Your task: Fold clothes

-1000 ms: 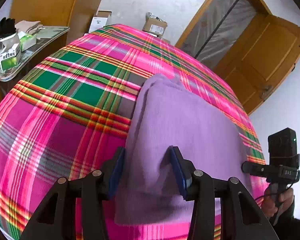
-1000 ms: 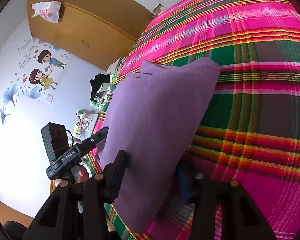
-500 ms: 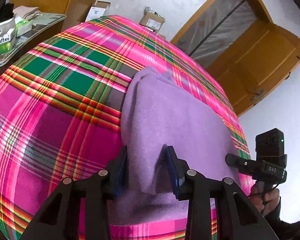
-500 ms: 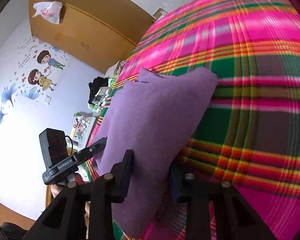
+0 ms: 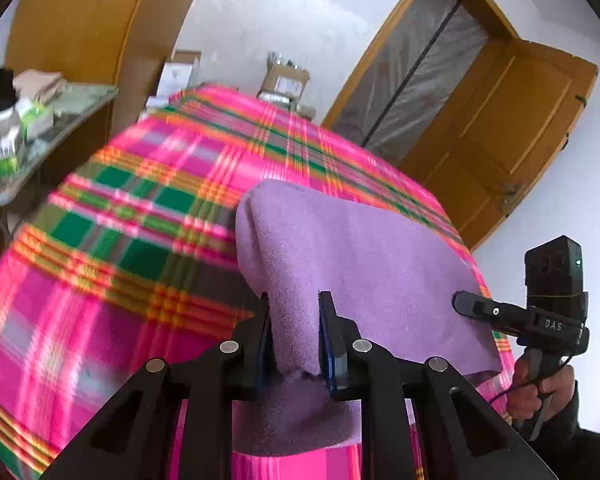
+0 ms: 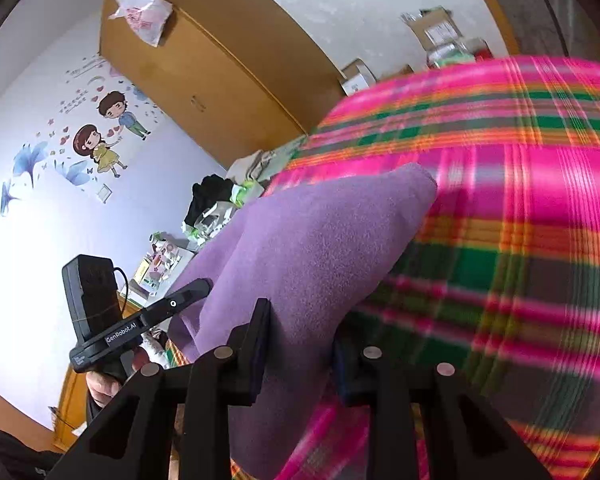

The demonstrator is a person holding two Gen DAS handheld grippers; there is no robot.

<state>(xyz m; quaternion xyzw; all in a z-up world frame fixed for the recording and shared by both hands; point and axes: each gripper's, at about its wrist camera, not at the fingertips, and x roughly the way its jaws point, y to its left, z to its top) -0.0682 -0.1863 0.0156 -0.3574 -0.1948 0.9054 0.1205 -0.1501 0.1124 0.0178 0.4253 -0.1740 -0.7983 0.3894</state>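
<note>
A purple fleece garment [image 5: 364, 264] lies partly folded on a pink and green plaid bedspread [image 5: 132, 240]. My left gripper [image 5: 294, 340] is shut on the garment's near edge and lifts it off the bed. My right gripper [image 6: 300, 344] is shut on the same near edge of the garment [image 6: 312, 248], further along. Each gripper shows in the other's view: the right one [image 5: 472, 306] at the garment's right side, the left one [image 6: 198, 286] at its left. The far fold rests on the bed.
A cluttered side table [image 5: 24, 132] stands left of the bed. Cardboard boxes [image 5: 284, 80] sit at the far wall. A wooden door [image 5: 496, 152] is at the right and a wooden wardrobe [image 6: 204, 76] at the back.
Both grippers have closed on the garment's near edge and raised it. The fabric now hangs up off the bedspread and both views have tilted upward.
</note>
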